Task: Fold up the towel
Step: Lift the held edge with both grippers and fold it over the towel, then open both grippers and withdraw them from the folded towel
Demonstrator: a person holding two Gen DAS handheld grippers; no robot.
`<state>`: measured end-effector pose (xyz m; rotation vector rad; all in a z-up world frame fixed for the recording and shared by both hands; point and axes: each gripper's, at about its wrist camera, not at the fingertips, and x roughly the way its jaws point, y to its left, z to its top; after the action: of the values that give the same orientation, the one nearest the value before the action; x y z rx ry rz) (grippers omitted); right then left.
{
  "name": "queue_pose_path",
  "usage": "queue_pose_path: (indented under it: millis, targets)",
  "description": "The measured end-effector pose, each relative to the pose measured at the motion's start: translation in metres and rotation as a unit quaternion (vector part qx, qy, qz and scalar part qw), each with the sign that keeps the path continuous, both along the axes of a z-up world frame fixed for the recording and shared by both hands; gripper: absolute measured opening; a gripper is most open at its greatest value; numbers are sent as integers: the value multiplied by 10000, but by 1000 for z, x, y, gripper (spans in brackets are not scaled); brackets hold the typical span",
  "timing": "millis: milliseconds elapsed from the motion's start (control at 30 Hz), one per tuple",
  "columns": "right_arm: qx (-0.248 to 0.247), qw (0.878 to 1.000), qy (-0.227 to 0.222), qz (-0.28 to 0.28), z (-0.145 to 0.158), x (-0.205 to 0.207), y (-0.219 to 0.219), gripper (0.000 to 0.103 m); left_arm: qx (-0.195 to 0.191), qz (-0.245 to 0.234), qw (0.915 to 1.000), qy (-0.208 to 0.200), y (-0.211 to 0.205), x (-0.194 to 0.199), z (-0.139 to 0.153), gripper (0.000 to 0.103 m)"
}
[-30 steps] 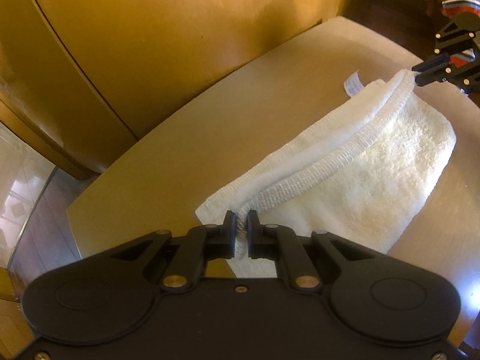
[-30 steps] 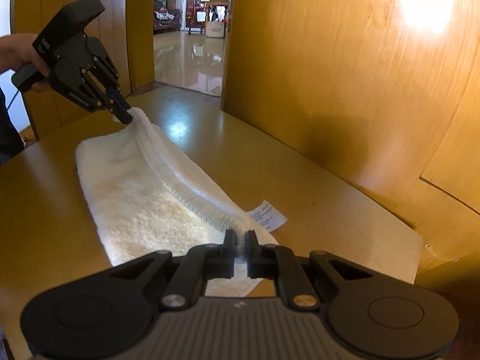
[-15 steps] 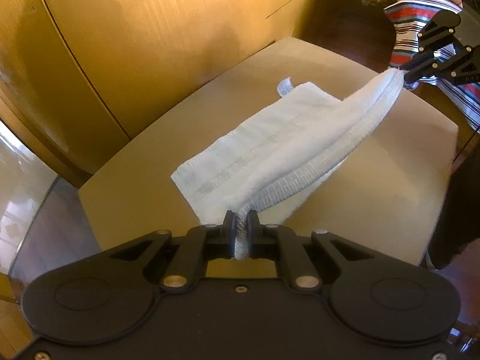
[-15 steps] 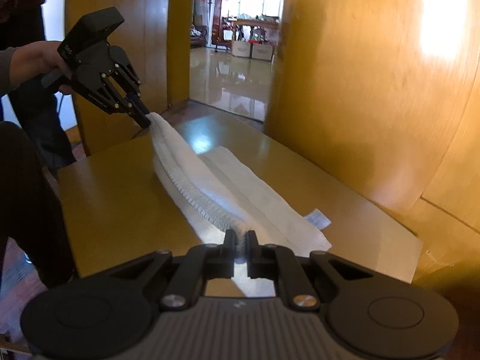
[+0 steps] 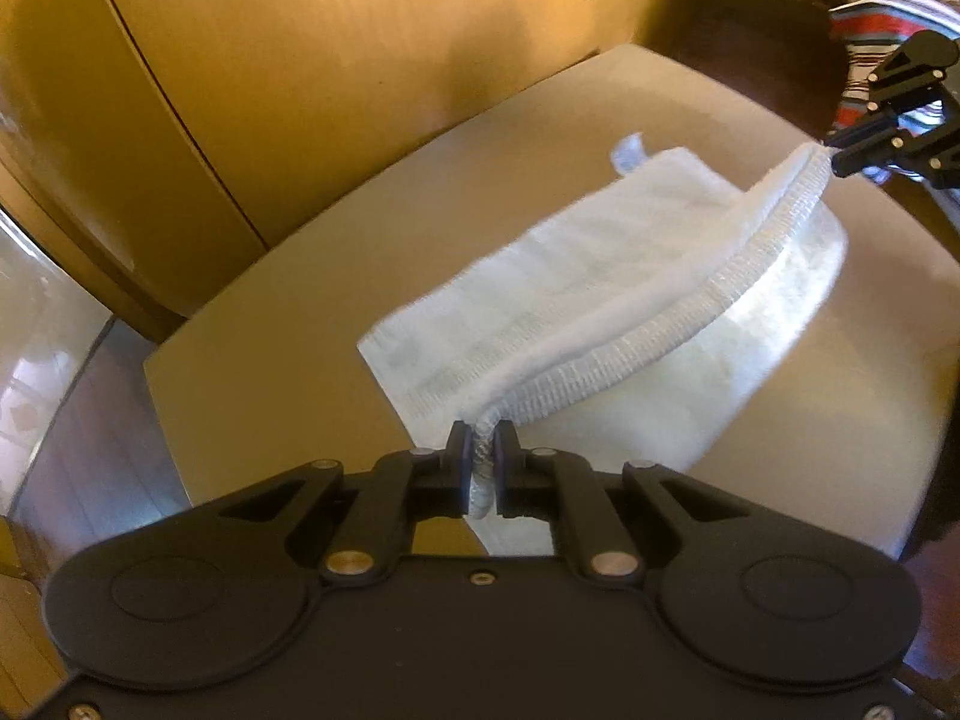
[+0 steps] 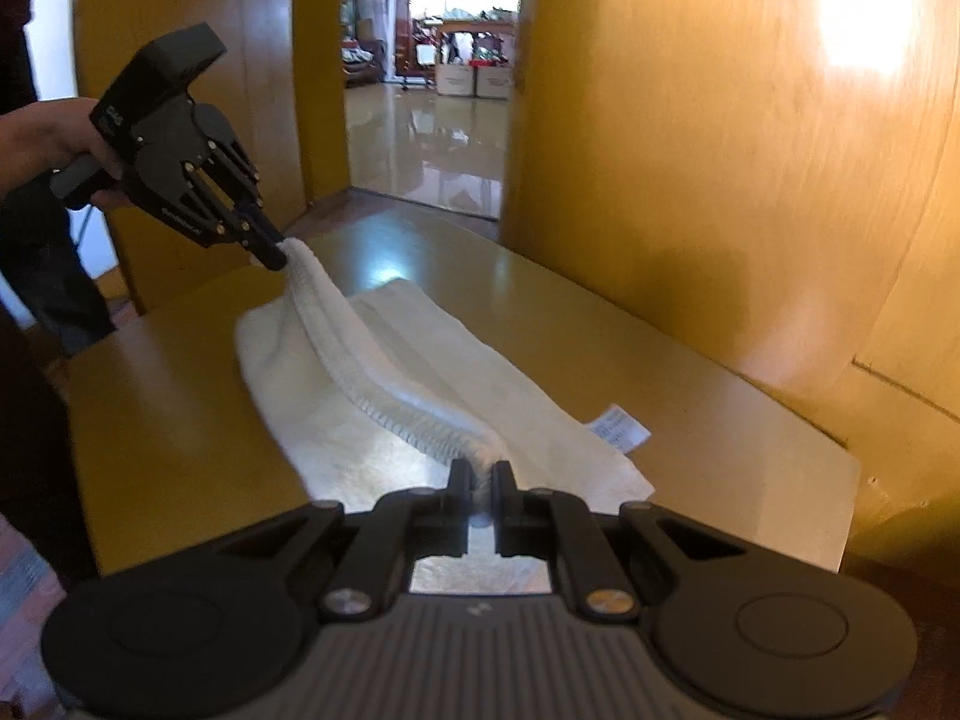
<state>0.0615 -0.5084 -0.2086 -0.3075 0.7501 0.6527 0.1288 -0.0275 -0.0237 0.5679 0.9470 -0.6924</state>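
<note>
A white towel lies folded on a tan table, its doubled hemmed edge lifted in a ridge between the two grippers. My left gripper is shut on one end of that edge. My right gripper is shut on the other end. The towel also shows in the right wrist view, with its label at the far corner. The right gripper shows in the left wrist view, and the left gripper in the right wrist view.
Yellow wooden panels stand close behind the table. The table has edges close on all sides of the towel. A doorway opens onto a shiny floor. Striped cloth lies beyond the table's far end.
Both grippers lifted the towel's gathered edge off the table and carried it back over the lower layer; the towel now spreads wider under the ridge than half a second ago.
</note>
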Motion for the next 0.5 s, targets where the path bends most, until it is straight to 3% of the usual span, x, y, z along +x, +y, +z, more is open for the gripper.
queue_pose_path:
  millis: [400, 433, 500]
  targets:
    - [53, 9996, 245, -112, -21, 28, -14, 7, 83, 166, 9993, 336, -8, 37, -22, 5]
    - [42, 9996, 237, -127, -23, 31, -14, 7, 91, 181, 9993, 322, -8, 38, -23, 9]
    - [24, 9996, 215, -175, -24, 33, -14, 8, 144, 282, 9994, 151, -10, 40, -24, 27]
